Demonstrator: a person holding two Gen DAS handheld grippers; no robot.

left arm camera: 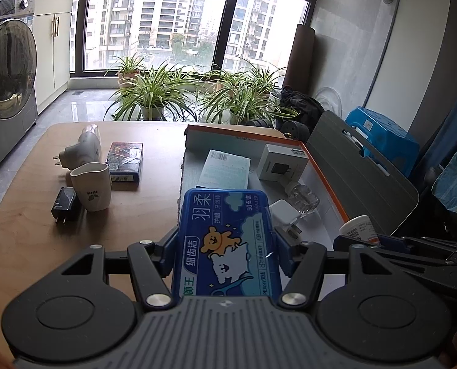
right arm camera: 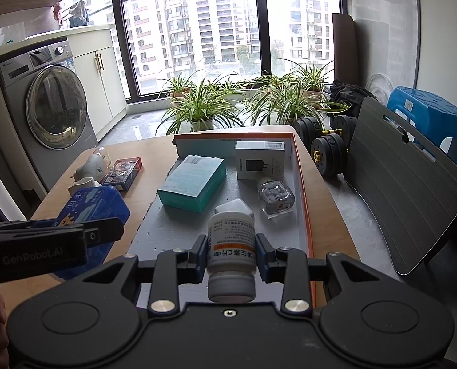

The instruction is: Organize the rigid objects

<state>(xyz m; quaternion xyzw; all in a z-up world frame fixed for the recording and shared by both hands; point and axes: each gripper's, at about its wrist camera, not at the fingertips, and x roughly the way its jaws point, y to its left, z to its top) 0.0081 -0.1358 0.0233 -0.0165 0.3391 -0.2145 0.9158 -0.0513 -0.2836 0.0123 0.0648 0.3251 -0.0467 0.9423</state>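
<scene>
Left portion of the counter (left arm camera: pixel 28 230): a white plug-in device (left arm camera: pixel 84 147) lies nearest the far left corner, with a dark printed box (left arm camera: pixel 125 161) just to its right; nearer the front stand a white cup (left arm camera: pixel 91 186) and, touching its left side, a black charger (left arm camera: pixel 64 204) lying flat with prongs toward the front edge. The right wrist view shows the device, cup and dark box only partly and does not show the charger. Centre: the left tool (left arm camera: pixel 225 246) is pinching a blue floss-pick case (left arm camera: pixel 227 240) by its long sides, held above the left edge of the orange-rimmed tray (left arm camera: pixel 323 181); from the right wrist view the same case appears over the counter just beside the tray. Inside the tray, toward its far edge, lie a teal box (right arm camera: pixel 191 184) and a white adapter box (right arm camera: pixel 260 160); nearer the front are a clear glass bottle (right arm camera: pixel 276 195) on its side and a white plug (left arm camera: pixel 282 210), which the right wrist view mostly hides. Right: the right tool (right arm camera: pixel 231 253) is pinching a white vitamin bottle (right arm camera: pixel 231 246) across its labelled body, cap toward the camera, held above the tray's near end. The left wrist view shows only that bottle's end, near the tray's right rim. Beyond the counter's right edge a grey board (right arm camera: pixel 403 203) leans, with dumbbells (right arm camera: pixel 327 150) visible in the right wrist view.
</scene>
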